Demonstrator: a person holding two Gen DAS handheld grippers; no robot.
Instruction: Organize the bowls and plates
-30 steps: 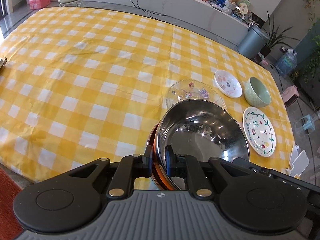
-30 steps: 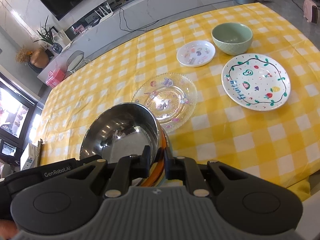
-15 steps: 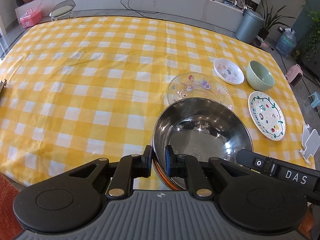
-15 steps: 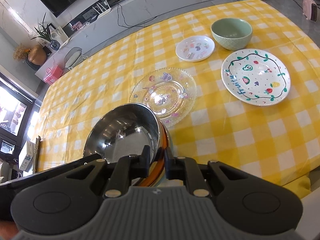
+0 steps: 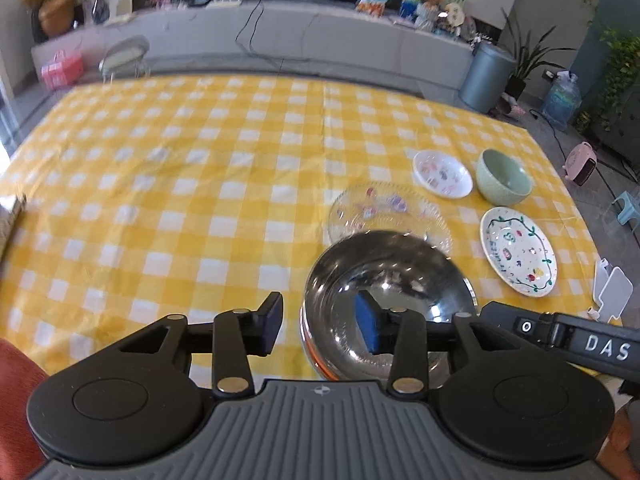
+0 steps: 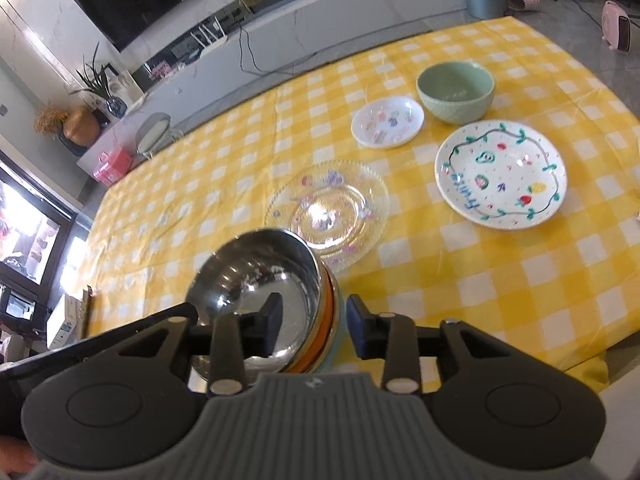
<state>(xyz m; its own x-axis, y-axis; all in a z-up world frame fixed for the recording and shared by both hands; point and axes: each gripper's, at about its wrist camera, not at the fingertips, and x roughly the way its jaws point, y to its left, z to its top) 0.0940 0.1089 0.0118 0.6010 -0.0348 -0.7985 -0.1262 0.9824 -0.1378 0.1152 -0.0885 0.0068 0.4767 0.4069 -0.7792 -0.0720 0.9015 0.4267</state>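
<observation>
While both claws, left gripper (image 5: 320,326) and right gripper (image 6: 313,322), have just been opening and straddle its rim ungripped, the shiny steel bowl (image 5: 384,276) sits lower centre, glass plate (image 5: 390,216) just beyond.

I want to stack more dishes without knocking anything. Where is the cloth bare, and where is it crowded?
Bare: the whole stretch of yellow checked cloth left of the glass plate and the steel bowl. Crowded: the right end, where small white dish, green bowl and fruit plate sit close together.
</observation>
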